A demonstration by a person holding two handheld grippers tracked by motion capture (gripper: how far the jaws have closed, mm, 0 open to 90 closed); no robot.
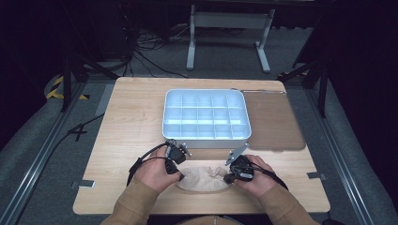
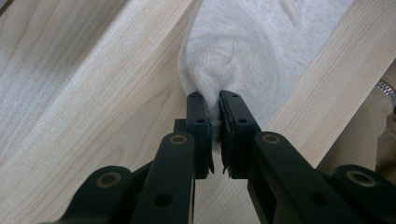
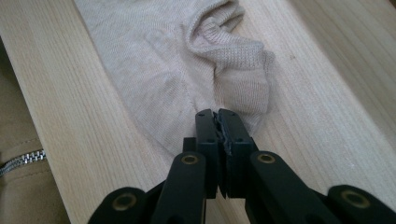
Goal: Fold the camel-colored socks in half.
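A: What does the high view give you?

B: A beige sock [image 1: 202,178] lying flat at the near edge of the wooden table [image 1: 131,122], between the two hands. The left claw [image 1: 180,177] is at the sock's left end and the right claw [image 1: 228,178] at its right end. Behind them sits a pale blue compartment tray [image 1: 205,116], with a brown mat [image 1: 274,119] touching its right side.

A: And the close views?

B: The left gripper view shows what the high one cannot: the left claw is clamped on a bunched fold of the sock [image 2: 243,51], knit squeezed between the black jaws. The right gripper view shows the ribbed cuff [image 3: 233,51] turned and puckered, and the right claw [image 3: 218,116] is closed at the sock's edge; a sliver of fabric seems caught between its jaws, though it is hard to be sure.

A: Anything in the way?

B: The tray stands just behind the hands, apart from the sock. A tan sleeve with a zip [image 3: 21,161] is beside the table edge.

A: Any writing?

B: None I can read.
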